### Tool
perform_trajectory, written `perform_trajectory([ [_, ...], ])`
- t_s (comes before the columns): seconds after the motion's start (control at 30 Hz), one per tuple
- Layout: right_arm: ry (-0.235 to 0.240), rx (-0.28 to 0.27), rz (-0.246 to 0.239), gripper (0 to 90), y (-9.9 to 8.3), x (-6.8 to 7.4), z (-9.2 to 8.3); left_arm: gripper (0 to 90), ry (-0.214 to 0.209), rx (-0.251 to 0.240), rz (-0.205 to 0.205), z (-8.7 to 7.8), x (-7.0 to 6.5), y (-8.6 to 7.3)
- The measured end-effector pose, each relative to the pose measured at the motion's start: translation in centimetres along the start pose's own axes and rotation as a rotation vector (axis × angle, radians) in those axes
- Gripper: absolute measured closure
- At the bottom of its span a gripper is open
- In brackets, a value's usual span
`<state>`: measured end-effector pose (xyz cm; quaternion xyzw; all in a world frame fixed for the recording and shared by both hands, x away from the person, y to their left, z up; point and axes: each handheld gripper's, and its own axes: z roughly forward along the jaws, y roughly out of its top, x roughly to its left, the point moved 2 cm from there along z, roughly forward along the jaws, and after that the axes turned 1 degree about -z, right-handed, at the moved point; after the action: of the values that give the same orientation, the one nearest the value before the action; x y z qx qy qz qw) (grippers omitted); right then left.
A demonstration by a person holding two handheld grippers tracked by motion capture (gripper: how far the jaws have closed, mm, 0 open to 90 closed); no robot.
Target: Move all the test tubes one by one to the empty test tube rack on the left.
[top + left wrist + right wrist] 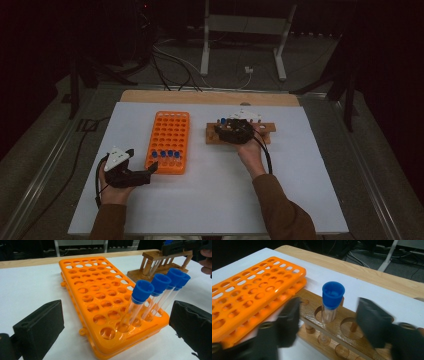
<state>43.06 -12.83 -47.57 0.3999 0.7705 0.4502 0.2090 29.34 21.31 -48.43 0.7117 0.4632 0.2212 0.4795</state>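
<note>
While I look down from the high view, my left tongs (152, 171) rest released beside the near end of the orange rack (168, 141), where four blue-capped tubes (165, 154) stand in a row, and my right tongs (235, 131) hover over the wooden rack (240, 134) farther right on the white surface (210, 200). Along the left gripper view, my two black jaws stand wide apart with nothing between them, the orange rack (100, 302) lies just ahead, and its four tubes (140, 305) lean slightly in the holes of its near row. Along the right gripper view, a single capped tube (331, 302) stands upright in a hole of the wooden rack (337, 332), and it sits between my right jaws, which flank it without touching, so the right tongs (328, 322) are not yet gripping. I judge this tube light, stiff and smooth, a clear thin wall that could slip or crack under a hard squeeze. The best hold looks to be on the blue cap or just beneath it, where the ridged plastic offers grip, followed by a straight lift so the tube clears its hole without jamming.
</note>
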Motion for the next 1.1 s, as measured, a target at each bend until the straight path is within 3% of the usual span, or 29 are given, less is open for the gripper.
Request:
perform_trajectory([
  [0.23, -0.009, -0.015, -0.046, 73.7, 0.0, 0.7, 0.3, 0.6, 0.008, 0.009, -0.011, 0.1, 0.1, -0.1],
  [0.37, -0.040, -0.020, -0.064, 76.3, 0.1, 1.1, 0.5, 0.6, 0.009, 0.014, -0.013, 0.1, 0.1, -0.1],
  [0.67, -0.053, -0.020, -0.057, 77.1, 0.2, 1.1, 0.6, 0.5, 0.008, 0.001, -0.017, 0.0, 0.2, -0.1],
  [1.1, -0.043, -0.080, -0.054, 77.1, 1.3, 0.8, -1.3, 0.5, 0.013, -0.002, -0.012, 0.0, 0.1, 0.1],
])
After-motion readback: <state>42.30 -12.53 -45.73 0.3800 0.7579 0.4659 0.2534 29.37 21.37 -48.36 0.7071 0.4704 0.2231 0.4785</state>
